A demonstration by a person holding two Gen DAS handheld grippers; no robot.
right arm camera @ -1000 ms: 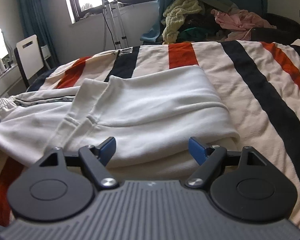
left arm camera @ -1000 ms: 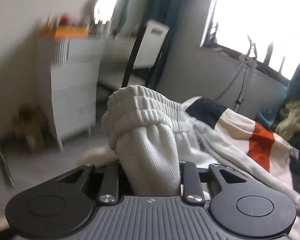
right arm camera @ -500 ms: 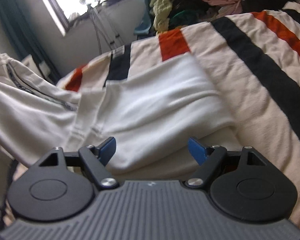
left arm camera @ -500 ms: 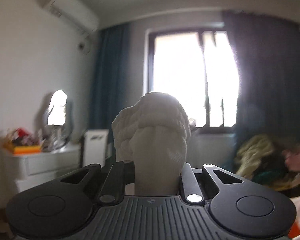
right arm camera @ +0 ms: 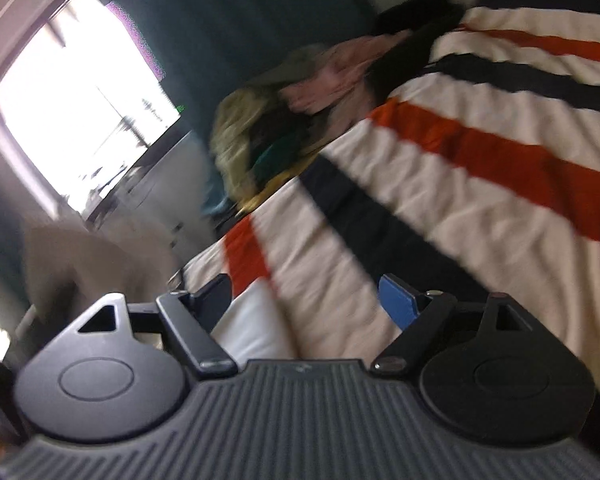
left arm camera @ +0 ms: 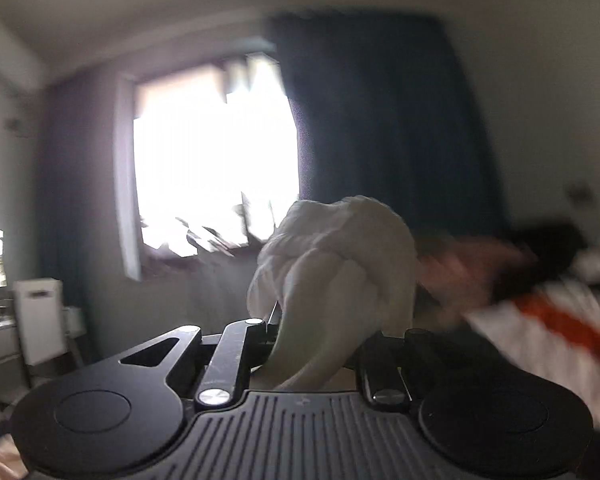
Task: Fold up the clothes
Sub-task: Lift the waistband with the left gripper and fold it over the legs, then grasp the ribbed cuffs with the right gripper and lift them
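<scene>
A bunched white garment point(left arm camera: 340, 272), ribbed at its waistband, stands up between the fingers of my left gripper point(left arm camera: 318, 332), which is shut on it and held high above the bed. In the right wrist view my right gripper point(right arm camera: 306, 294) is open, its blue-padded fingertips point(right arm camera: 398, 300) wide apart and tilted over the striped bedspread point(right arm camera: 480, 184). A white fold of the garment point(right arm camera: 252, 328) lies just under its left finger. A blurred pale mass of cloth point(right arm camera: 92, 260) hangs at the left of that view.
A heap of mixed clothes point(right arm camera: 284, 108) sits at the far end of the bed. A bright window point(left arm camera: 212, 168) and dark blue curtain point(left arm camera: 380, 128) fill the back wall. A white chair point(left arm camera: 40, 320) stands at the left.
My left gripper has swung right with the white garment, bringing the bed into view. My right gripper has tilted and risen off the folded garment; both views are motion-blurred.
</scene>
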